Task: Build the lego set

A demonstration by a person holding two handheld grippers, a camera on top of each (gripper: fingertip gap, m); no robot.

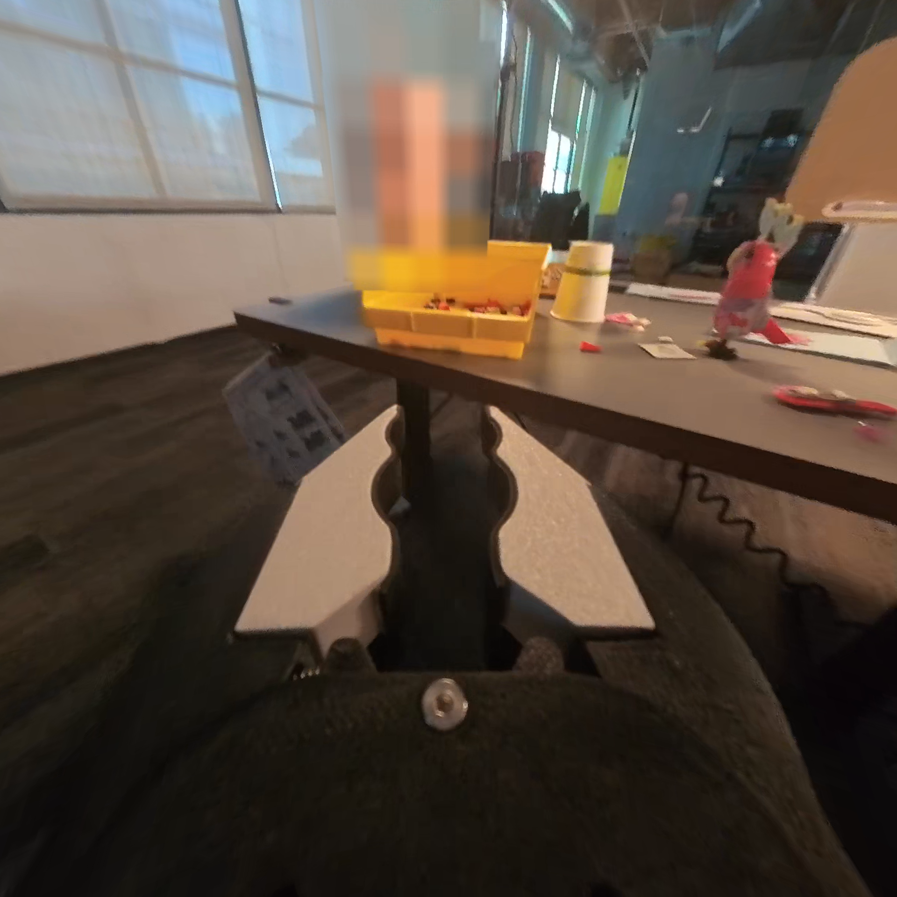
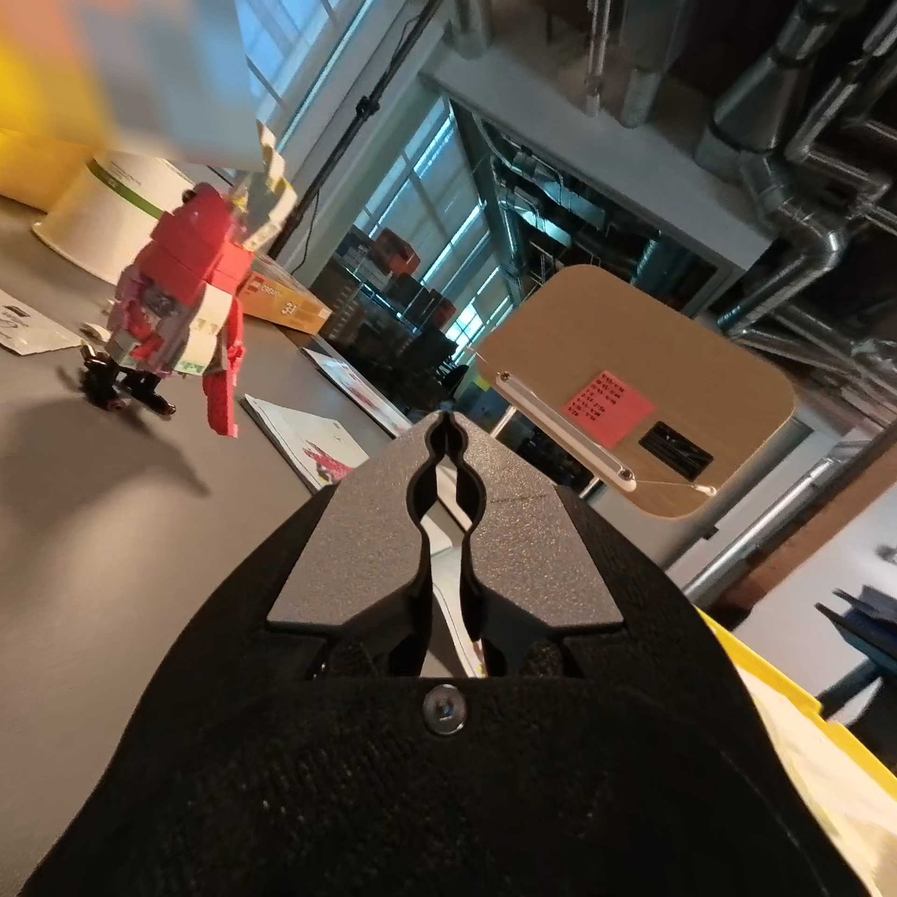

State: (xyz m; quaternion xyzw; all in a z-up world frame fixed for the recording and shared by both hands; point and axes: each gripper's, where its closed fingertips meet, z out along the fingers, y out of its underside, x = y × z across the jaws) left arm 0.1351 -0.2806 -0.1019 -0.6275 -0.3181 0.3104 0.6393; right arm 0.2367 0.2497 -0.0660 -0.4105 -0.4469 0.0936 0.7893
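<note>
- Parrot of red bricks stands at ten o'clock of clenched, bare right gripper.
- Left gripper, released, hangs below table; only this view shows yellow bin.

Both grippers share one build. The left gripper has a black, grainy, printed-looking body with a single silver screw sunk at its centre. Its two fingers are broad flat wedges whose top faces look pale grey in the light, with dark, wavy, scalloped inner edges. Two knurled black knobs sit at the roots of the fingers. The right gripper has the same black textured shell, a dark screw in the middle, and dark grey speckled fingers with the same scalloped inner edges.
</note>
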